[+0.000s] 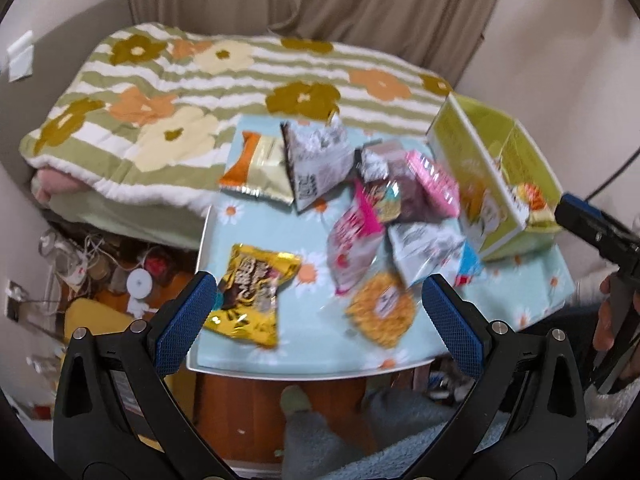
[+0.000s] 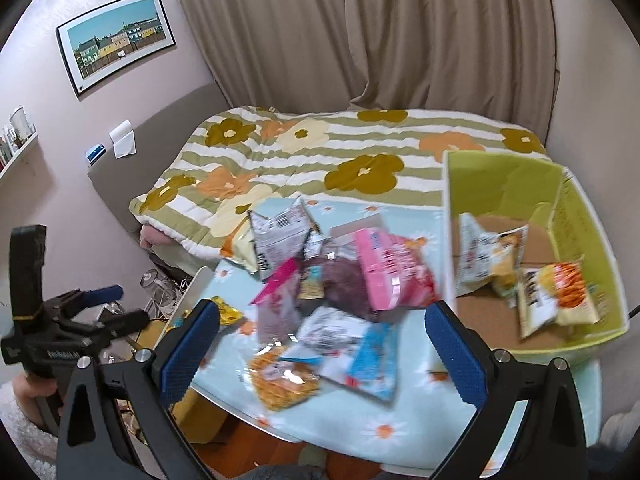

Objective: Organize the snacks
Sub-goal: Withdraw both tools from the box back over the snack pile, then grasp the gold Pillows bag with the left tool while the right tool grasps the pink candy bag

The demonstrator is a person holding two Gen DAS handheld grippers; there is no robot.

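the snacks [image 2: 340,292] lie in a loose, overlapping heap toward the middle of the bench [image 1: 280,356], crinkled foil and glossy plastic packets in pink, purple, silver and blue, blurred in both views. apart from the heap, a shiny gold foil packet [image 1: 250,294] sits alone near the bench's left edge, and a flat clear bag of orange ring-shaped snack [image 1: 380,308] lies close to the near edge. an orange and cream pouch [image 1: 256,168] lies at the far side, next to a grey printed packet.

at the bench's right end stands a lime-green cardboard box [image 2: 500,176], rectangular, open at the top, its brown inner floor showing. two packets already lie inside it: a pale crumpled bag [image 2: 488,256] and an orange and white one [image 2: 556,300].

the bench wears a light blue cloth printed with daisies. behind it lies a bed with a quilted, striped floral cover [image 2: 320,152], soft and puffy, and beige curtains hang beyond.

my left tool [image 1: 318,304] hangs over the near edge, its blue ribbed pads spread wide, gripping nothing. my right tool [image 2: 320,336] likewise stands wide apart and empty above the heap.
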